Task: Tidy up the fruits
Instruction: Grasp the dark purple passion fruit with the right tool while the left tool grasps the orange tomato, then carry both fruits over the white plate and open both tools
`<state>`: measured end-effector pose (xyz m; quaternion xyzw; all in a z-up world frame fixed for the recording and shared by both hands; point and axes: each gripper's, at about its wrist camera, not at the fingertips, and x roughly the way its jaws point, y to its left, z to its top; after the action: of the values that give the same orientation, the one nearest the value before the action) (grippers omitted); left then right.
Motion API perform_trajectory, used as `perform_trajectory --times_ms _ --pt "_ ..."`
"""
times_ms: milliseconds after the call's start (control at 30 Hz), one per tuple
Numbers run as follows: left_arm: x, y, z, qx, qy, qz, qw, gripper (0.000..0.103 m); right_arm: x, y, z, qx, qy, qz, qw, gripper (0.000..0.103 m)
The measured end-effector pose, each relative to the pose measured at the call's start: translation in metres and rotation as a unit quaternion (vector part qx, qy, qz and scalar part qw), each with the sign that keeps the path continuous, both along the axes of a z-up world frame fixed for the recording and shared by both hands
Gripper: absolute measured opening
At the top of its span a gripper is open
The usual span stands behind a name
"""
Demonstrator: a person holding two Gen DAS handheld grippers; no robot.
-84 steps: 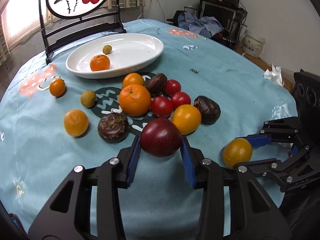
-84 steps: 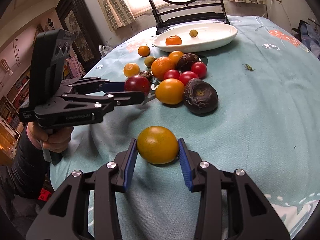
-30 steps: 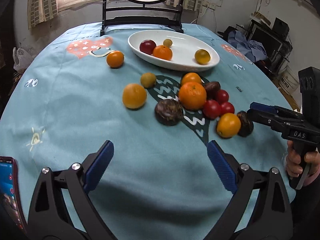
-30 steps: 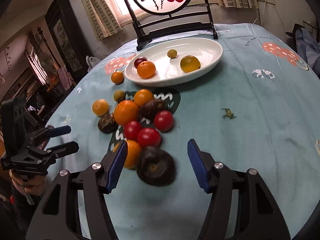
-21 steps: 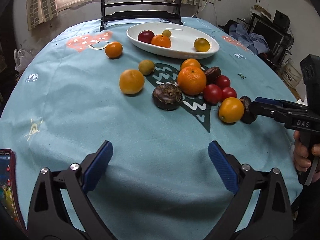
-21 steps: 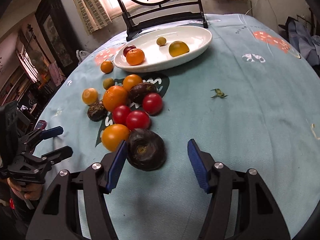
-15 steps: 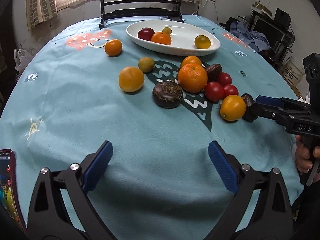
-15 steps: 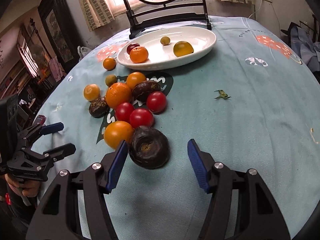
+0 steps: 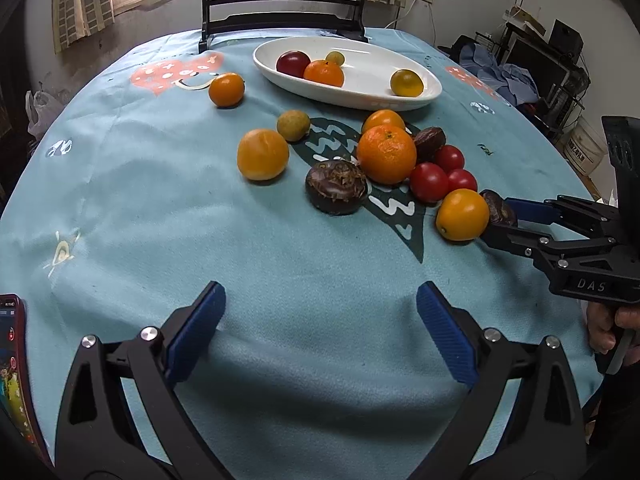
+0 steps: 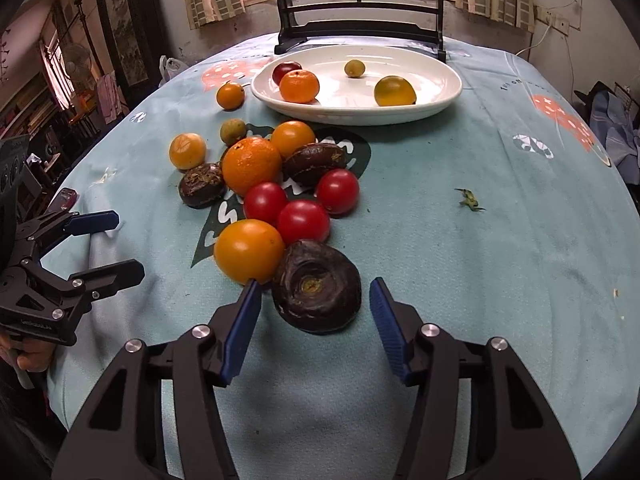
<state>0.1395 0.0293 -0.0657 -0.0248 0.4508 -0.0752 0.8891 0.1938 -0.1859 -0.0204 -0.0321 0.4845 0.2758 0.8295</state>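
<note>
A white oval plate at the far side holds a dark red fruit, an orange, a small green fruit and a yellow fruit. Several oranges, red tomatoes and dark wrinkled fruits lie loose on the blue cloth. My right gripper is open, its jaws on either side of a dark wrinkled fruit, apart from it. It also shows in the left wrist view. My left gripper is open and empty over bare cloth, short of another dark fruit.
A black chair back stands behind the plate. A phone lies at the left table edge. A small green scrap lies on the cloth to the right. An orange touches the dark fruit's left side.
My right gripper has moved forward so the dark wrinkled fruit now sits between its open jaws. My left gripper has stayed open and edged a little closer to the fruit pile.
</note>
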Motion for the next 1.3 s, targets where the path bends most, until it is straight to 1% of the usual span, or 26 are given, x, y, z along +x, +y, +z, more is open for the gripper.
perform_trajectory --times_ms 33,100,133,200,300,400,467,500,533,600,633,767,867,967,1033,1133,1200,1300 --pt "0.0 0.0 0.0 0.0 0.001 0.0 1.0 0.098 0.001 -0.001 -0.001 0.006 0.005 0.003 1.0 0.052" --pt "0.002 0.0 0.0 0.001 0.002 0.0 1.0 0.098 0.003 -0.003 -0.002 0.013 0.013 -0.001 1.0 0.05" --pt "0.002 -0.001 0.0 0.001 0.002 0.0 1.0 0.098 0.004 -0.004 -0.002 0.017 0.015 -0.005 1.0 0.046" --pt "0.002 -0.001 -0.001 0.002 0.002 0.001 1.0 0.098 0.006 -0.01 -0.002 0.035 0.023 -0.009 0.999 0.045" --pt "0.0 -0.002 0.001 -0.001 -0.004 -0.004 1.0 0.098 0.01 -0.025 -0.002 0.083 0.037 -0.026 0.996 0.044" --pt "-0.005 -0.01 0.009 -0.013 -0.033 -0.03 0.9989 0.097 0.012 -0.045 0.0 0.152 0.043 -0.039 0.987 0.044" --pt "-0.004 -0.022 0.012 -0.026 -0.036 -0.055 0.9975 0.095 0.011 -0.053 0.002 0.172 0.04 -0.053 0.983 0.044" --pt "-0.002 -0.031 0.014 -0.026 -0.036 -0.066 0.9968 0.091 0.011 -0.054 0.003 0.175 0.039 -0.055 0.982 0.044" --pt "0.002 -0.041 0.015 -0.022 -0.037 -0.081 0.9958 0.089 0.011 -0.056 0.004 0.179 0.039 -0.058 0.981 0.044" --pt "0.008 -0.059 0.016 -0.005 -0.041 -0.1 0.9942 0.079 0.011 -0.058 0.004 0.185 0.04 -0.062 0.98 0.044" --pt "0.013 -0.068 0.016 0.003 -0.04 -0.107 0.9935 0.076 0.011 -0.059 0.004 0.188 0.041 -0.064 0.979 0.044" --pt "0.031 -0.089 0.01 0.018 -0.02 -0.117 0.9927 0.063 0.011 -0.061 0.004 0.197 0.042 -0.063 0.977 0.044" --pt "0.042 -0.094 0.003 0.016 0.002 -0.117 0.993 0.051 0.01 -0.061 0.005 0.202 0.041 -0.058 0.977 0.044" --pt "0.047 -0.097 0.0 0.008 0.014 -0.117 0.993 0.05 0.01 -0.062 0.005 0.207 0.04 -0.057 0.976 0.044" --pt "0.049 -0.099 0.0 0.009 0.014 -0.117 0.993 0.047 0.01 -0.062 0.005 0.208 0.04 -0.056 0.976 0.044" --pt "0.051 -0.102 -0.001 0.01 0.018 -0.118 0.9928 0.047 0.009 -0.062 0.005 0.21 0.039 -0.055 0.975 0.044" --pt "0.053 -0.105 -0.004 0.013 0.021 -0.118 0.9927 0.041 0.01 -0.063 0.005 0.211 0.039 -0.055 0.975 0.044" --pt "0.051 -0.105 -0.003 0.012 0.017 -0.119 0.9927 0.039 0.01 -0.063 0.004 0.213 0.04 -0.055 0.975 0.044"
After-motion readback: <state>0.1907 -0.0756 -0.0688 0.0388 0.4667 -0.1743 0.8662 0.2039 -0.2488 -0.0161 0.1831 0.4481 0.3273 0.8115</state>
